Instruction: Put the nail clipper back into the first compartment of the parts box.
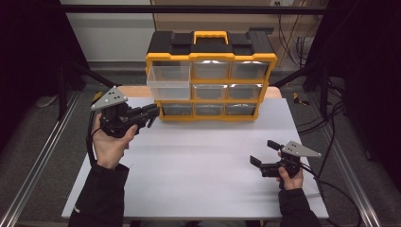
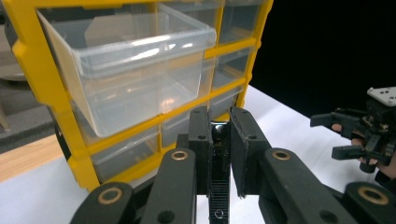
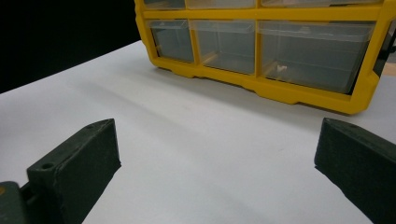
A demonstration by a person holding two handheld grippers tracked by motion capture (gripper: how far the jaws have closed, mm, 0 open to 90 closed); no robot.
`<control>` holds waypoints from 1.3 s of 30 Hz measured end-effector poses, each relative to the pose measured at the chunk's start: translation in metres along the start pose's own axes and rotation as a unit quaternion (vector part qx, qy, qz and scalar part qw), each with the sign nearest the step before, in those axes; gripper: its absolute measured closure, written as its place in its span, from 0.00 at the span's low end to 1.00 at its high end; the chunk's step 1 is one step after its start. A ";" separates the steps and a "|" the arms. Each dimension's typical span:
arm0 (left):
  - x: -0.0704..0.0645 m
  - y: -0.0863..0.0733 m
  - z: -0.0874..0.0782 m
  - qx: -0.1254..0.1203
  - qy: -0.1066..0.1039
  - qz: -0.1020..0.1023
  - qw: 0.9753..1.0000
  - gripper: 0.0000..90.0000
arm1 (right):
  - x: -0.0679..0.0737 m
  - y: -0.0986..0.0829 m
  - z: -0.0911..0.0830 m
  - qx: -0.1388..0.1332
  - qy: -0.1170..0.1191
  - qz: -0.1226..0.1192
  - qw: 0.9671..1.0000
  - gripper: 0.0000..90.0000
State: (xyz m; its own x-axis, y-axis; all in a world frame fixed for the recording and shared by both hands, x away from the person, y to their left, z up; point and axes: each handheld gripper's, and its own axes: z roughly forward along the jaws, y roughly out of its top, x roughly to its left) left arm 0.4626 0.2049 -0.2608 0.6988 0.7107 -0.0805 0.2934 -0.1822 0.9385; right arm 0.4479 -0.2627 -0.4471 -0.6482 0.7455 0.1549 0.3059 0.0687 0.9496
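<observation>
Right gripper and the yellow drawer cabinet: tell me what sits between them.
Nothing. In the right gripper view, bare white table runs from the right gripper to the cabinet; the high view shows the same.

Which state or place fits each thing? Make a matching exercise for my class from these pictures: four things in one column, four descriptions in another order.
Things:
1. top-left drawer
2. left gripper
3. right gripper
4. carry handle

Descriptions:
A. jaws wide apart, low over the table
B. on top of the organizer
C. pulled out of its slot
D. jaws nearly together, beside the organizer's lower left corner

Pairs: 1-C, 2-D, 3-A, 4-B
</observation>
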 end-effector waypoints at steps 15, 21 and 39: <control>-0.003 0.032 0.002 -0.009 0.006 0.010 1.000 0.88 | 0.000 0.000 -0.001 -0.001 -0.001 0.000 1.000 0.00; -0.002 0.044 0.003 -0.013 0.009 0.011 1.000 0.88 | 0.000 0.000 -0.001 -0.003 0.000 0.000 1.000 0.00; 0.003 0.074 0.014 -0.019 0.029 0.015 0.999 0.88 | 0.000 0.001 -0.001 -0.003 0.001 0.001 1.000 0.00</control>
State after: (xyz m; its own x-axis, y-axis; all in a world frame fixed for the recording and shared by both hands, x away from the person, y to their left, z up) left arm 0.4953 0.1838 -0.1963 0.6682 0.7432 -0.0342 0.2479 -0.1790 0.9521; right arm 0.4476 -0.2635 -0.4463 -0.6498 0.7438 0.1566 0.3020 0.0636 0.9512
